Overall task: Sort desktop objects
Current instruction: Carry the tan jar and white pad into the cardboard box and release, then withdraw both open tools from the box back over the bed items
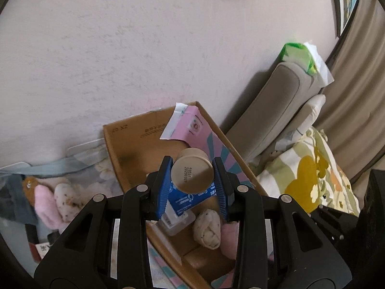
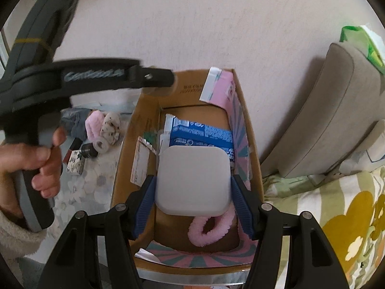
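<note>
beige round jar [image 1: 192, 174] pinched in left gripper [image 1: 193, 187], held above the cardboard box [image 1: 125, 144]. white square case [image 2: 193, 180] clamped in right gripper [image 2: 193, 192], also over the box. inside already: blue packet [image 2: 202, 133], pink fluffy ring [image 2: 208, 227], speckled cloth roll [image 1: 208, 228]. left outside on table: pink and speckled scrunchies [image 2: 103, 124], tape roll [image 2: 101, 145], small floral box [image 2: 75, 162]. roughly half sorted.

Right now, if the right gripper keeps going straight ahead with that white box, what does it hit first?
Probably the blue packet lying in the cardboard box, just beyond the white box held by the right gripper; depth is unclear.
</note>
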### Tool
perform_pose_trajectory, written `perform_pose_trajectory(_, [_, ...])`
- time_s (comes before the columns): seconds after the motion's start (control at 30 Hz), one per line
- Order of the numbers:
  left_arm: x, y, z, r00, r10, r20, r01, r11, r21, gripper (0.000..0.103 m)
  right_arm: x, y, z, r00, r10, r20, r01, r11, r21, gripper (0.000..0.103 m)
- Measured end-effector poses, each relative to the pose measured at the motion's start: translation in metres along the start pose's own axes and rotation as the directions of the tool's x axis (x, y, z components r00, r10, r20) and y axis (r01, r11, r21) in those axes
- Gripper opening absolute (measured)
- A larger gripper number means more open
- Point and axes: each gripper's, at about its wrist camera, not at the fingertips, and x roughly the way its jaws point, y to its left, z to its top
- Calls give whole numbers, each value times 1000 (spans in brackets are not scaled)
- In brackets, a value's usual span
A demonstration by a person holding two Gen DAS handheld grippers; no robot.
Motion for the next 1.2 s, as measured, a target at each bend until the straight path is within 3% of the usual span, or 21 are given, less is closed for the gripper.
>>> perform_pose_trajectory(0.4, [29, 2, -7, 997, 24, -80, -24, 1000, 1, 31, 23, 3, -2, 997, 34, -74, -35, 999, -8, 58])
perform_pose_trajectory(0.47, [33, 2, -6, 994, 36, -104, -37, 999, -12, 37, 30, 3, -4, 995, 26, -101, -27, 1000, -9, 61])
perform_pose_trajectory(0.5, [33, 1, -6, 993, 50, -105, -51, 999, -7, 63, 31, 4, -5, 994, 18, -108, -20, 1000, -11, 69])
perform_pose_trajectory(0.53, [32, 1, -6, 993, 55, -100, -56, 998, -2, 103, 31, 5, -6, 995, 7, -102, -8, 1000, -11, 73])
perform_pose_trajectory(0.57, [28, 1, -6, 995, 60, -78, -60, 998, 2, 100, 30, 5, -7, 996, -7, -84, 7, 1000, -5, 81])
perform_pose_trajectory(0.6, [25, 0, -6, 996, 56, -63, -56, 998, 10, 103, 28, 5, -7, 997, -7, -75, 7, 1000, 0, 82])
perform_pose_trajectory(0.93, [3, 6, -7, 998, 27, -64, -26, 1000, 12, 103, 21, 14, -7, 997, -24, -71, 25, 1000, 8, 82])
perform_pose_trajectory(1.2, [-42, 25, -16, 998, 40, -43, -39, 999, 25, 103, 12, 38, -2, 997, -37, -74, 37, 999, -8, 82])
